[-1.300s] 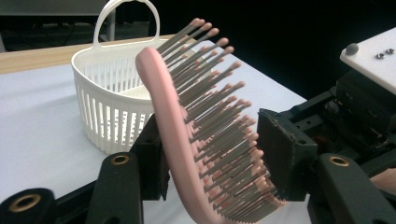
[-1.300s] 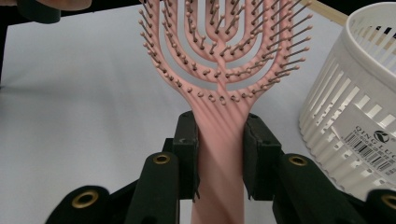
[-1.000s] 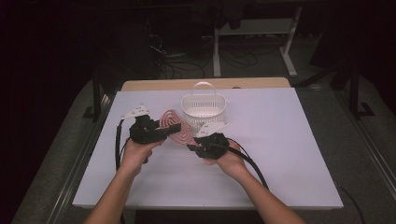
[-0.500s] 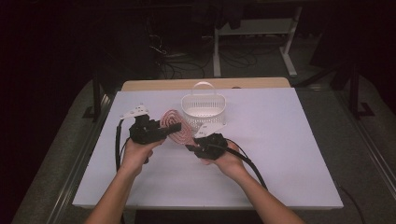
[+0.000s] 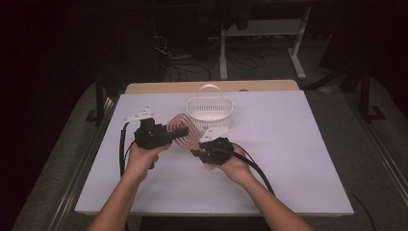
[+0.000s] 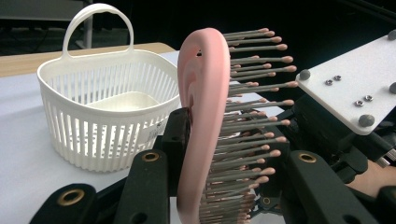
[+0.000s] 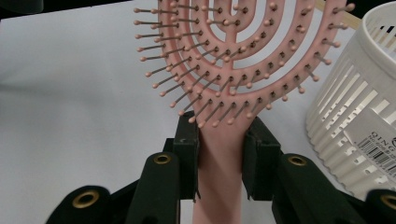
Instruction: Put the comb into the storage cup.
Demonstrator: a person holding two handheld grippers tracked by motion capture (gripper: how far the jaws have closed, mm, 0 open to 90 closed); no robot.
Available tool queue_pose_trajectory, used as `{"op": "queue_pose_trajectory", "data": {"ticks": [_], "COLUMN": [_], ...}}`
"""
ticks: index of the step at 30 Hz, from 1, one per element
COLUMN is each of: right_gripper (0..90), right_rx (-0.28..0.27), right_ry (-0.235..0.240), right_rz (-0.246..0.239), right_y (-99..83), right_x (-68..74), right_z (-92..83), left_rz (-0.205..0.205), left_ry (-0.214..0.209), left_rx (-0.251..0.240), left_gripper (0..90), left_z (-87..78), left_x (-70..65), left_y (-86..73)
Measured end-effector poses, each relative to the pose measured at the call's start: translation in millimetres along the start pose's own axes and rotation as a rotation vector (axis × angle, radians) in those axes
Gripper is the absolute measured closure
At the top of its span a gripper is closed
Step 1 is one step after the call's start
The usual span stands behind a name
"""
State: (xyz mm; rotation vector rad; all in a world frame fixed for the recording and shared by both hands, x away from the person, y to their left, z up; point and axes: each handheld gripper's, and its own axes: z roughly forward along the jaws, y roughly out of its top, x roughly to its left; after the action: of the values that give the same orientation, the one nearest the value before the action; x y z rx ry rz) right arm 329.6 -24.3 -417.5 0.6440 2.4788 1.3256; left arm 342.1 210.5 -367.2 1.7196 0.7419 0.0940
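Note:
A pink hairbrush (image 5: 182,131) with a looped head hangs over the table between both hands. My left gripper (image 5: 173,131) comes from the left; its jaws have just been closing, with the brush head (image 6: 205,116) between them. One pad presses the back and the other is buried in the bristles. My right gripper (image 5: 196,153) is shut on the brush's handle (image 7: 218,163), just below the bristled head (image 7: 233,60). A white slatted basket (image 5: 209,109) with a handle stands upright just behind the brush.
The basket (image 6: 107,116) is empty and sits close to the brush, with a barcode label (image 7: 373,140) on its wall. The white table (image 5: 288,159) has free surface to the right and front. Cables trail from both grippers toward the near edge.
In the high view both hands and the brush keep their places; nothing else has visibly shifted.

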Motion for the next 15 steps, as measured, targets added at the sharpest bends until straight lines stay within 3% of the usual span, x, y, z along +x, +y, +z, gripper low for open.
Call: {"op": "queue_pose_trajectory", "data": {"ticks": [6,15], "right_gripper": [67.5,52.8], "right_rx": [-0.014,-0.039], "right_ry": [0.010,0.032], "right_rz": [0.011,0.048], "right_y": [0.3,0.5], "right_x": [-0.8,-4.3], "right_z": [0.4,-2.0], "left_rz": [0.012,0.013], "left_ry": [0.003,0.012], "left_rx": [-0.009,-0.022], "left_gripper": [64.6,64.7], "left_z": [-1.4,-6.0], "left_x": [-1.1,0.9], "left_y": [1.5,2.9]}}
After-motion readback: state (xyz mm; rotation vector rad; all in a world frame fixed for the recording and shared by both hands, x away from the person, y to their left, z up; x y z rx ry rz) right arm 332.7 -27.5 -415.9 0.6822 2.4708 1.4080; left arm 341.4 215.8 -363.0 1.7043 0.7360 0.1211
